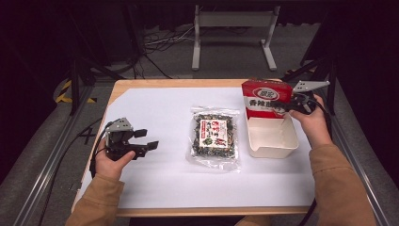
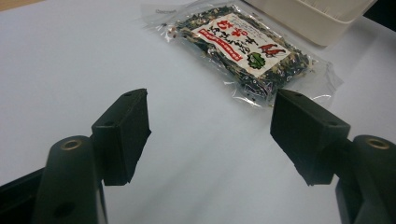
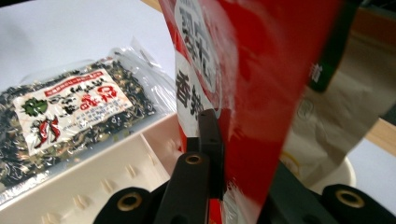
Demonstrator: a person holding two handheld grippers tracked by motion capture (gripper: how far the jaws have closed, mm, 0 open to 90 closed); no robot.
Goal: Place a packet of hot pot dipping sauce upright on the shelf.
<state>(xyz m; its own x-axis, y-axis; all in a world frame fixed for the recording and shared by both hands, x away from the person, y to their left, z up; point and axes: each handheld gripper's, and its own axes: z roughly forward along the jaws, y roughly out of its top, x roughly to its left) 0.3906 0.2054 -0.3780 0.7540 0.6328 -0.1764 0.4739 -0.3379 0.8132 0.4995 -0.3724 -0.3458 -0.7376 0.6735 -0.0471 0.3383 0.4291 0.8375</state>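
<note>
My right gripper (image 1: 288,107) is clamped on the red pouch (image 1: 263,98), upright over the far end of the white bin (image 1: 273,137) but not yet let go, while the seaweed pack (image 1: 214,135) lies on the table w/ my left gripper (image 1: 143,140) gaping empty, so approx. halfway.

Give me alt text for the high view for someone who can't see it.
The right gripper holds a red snack packet upright over the far end of a cream tray. The left gripper hangs open above the white table; a clear seaweed packet lies flat at centre.
</note>
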